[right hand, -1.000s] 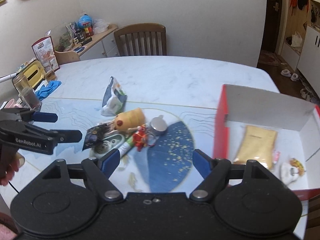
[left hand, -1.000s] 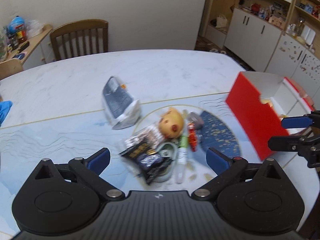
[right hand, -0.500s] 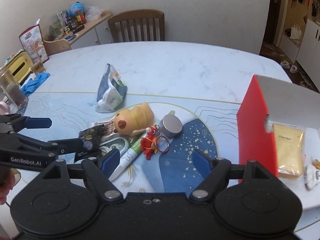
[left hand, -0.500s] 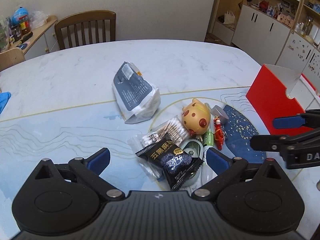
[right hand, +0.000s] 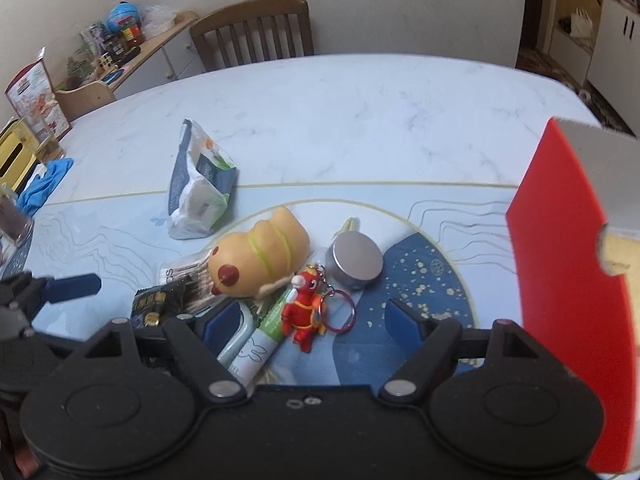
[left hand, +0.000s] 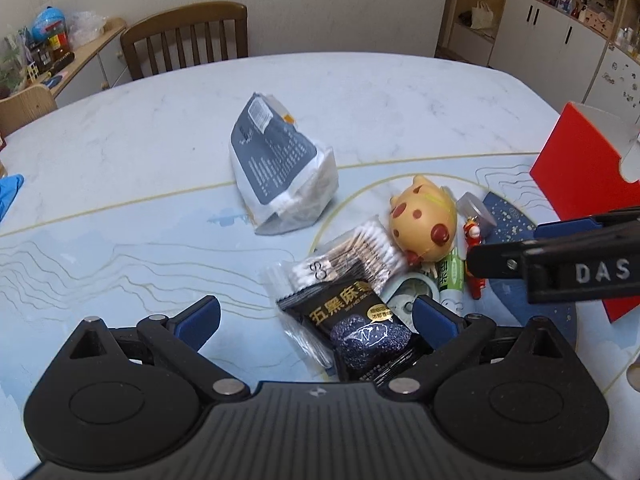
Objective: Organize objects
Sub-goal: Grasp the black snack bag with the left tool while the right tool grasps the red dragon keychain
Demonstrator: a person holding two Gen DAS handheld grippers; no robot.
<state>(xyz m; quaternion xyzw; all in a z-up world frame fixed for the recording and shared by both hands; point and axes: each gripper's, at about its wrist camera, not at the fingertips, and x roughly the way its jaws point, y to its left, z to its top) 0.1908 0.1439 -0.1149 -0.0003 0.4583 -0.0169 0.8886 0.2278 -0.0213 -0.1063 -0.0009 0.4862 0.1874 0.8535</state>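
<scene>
A pile lies on the blue mat: a black snack packet (left hand: 360, 324), a cotton swab pack (left hand: 360, 252), a yellow spotted squishy toy (left hand: 424, 228), a green tube (right hand: 260, 340), a red figure keychain (right hand: 302, 312) and a round metal tin (right hand: 354, 258). My left gripper (left hand: 316, 316) hangs open just above the snack packet. My right gripper (right hand: 311, 318) is open too, and the keychain and the tube show between its fingers. Neither gripper's pads press on anything. A grey-and-white bag (left hand: 280, 172) lies behind the pile. The red box (right hand: 560, 260) stands at the right.
The marble table (left hand: 360, 92) stretches back to a wooden chair (left hand: 188, 36). A blue cloth (right hand: 44, 188) and a glass (right hand: 14, 220) sit at the left edge. Cabinets (left hand: 552, 40) and a cluttered sideboard (right hand: 132, 44) line the walls. The box holds a yellow packet (right hand: 620, 252).
Both grippers have come down and closer to the pile, which now looks larger. The right gripper has shifted left, away from the red box, and over the keychain. Both sets of jaws stayed open.
</scene>
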